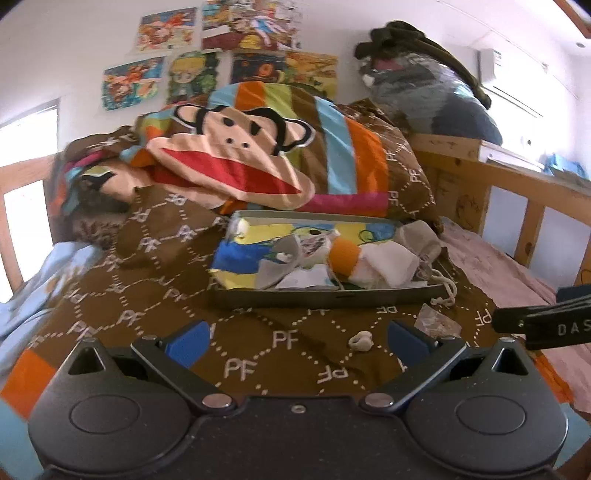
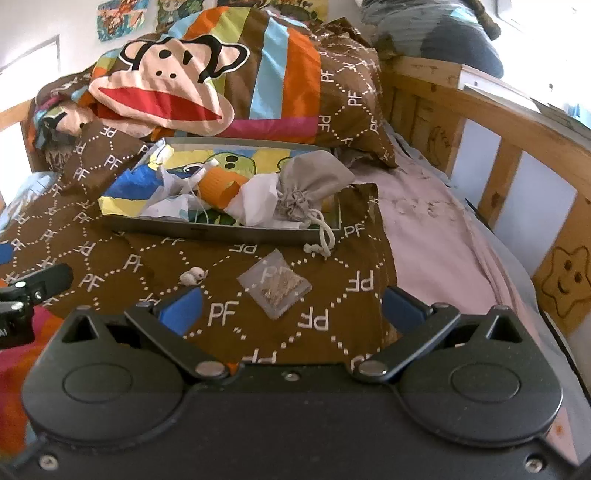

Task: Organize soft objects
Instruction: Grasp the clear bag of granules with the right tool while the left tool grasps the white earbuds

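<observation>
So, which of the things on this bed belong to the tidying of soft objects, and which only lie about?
For the job:
- metal tray
- grey drawstring pouch
- orange and white sock
- small clear bag
- little white bit

Just lying about:
- monkey quilt
- wooden bed rail
- wall posters

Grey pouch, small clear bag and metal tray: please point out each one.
Grey pouch [image 2: 314, 177], right wrist view, on its cloth body.
Small clear bag [image 2: 275, 286], right wrist view, on its middle.
Metal tray [image 2: 207, 232], right wrist view, on its near wall.
</observation>
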A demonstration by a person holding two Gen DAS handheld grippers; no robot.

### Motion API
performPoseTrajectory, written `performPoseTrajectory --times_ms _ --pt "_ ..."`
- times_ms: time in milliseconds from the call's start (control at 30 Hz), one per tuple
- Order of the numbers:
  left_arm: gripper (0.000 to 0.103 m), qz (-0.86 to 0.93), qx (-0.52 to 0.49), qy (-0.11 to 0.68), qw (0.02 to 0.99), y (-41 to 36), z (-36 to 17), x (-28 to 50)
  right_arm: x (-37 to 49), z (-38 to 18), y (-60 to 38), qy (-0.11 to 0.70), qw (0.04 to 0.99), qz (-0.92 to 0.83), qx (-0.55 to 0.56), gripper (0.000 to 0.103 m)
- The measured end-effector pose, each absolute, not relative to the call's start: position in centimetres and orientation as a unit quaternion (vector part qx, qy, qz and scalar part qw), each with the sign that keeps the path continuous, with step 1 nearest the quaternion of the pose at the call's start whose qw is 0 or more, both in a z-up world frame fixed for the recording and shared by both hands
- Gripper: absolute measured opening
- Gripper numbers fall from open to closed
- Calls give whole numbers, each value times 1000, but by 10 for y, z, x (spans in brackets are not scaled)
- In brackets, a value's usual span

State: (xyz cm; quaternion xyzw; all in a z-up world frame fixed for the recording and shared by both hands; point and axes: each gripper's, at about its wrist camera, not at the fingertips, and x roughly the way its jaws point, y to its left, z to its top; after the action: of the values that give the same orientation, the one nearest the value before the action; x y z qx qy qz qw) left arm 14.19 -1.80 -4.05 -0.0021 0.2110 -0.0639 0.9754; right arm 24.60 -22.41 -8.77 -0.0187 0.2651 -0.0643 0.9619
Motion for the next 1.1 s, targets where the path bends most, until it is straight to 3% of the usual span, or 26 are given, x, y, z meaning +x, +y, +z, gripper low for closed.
performPoseTrajectory --times_ms 667,833,1000,1100 --pt "102 -216 26 276 936 -46 -109 232 349 -157 -250 281 957 -1 -72 102" --pt "95 -245 48 283 926 -49 -119 247 360 -167 -254 290 954 5 -80 102" --pt "87 -272 47 284 918 -53 -124 265 377 -174 -265 303 951 18 -58 91" --pt "84 -283 47 285 915 -56 -126 274 384 -177 -271 312 949 29 -41 77"
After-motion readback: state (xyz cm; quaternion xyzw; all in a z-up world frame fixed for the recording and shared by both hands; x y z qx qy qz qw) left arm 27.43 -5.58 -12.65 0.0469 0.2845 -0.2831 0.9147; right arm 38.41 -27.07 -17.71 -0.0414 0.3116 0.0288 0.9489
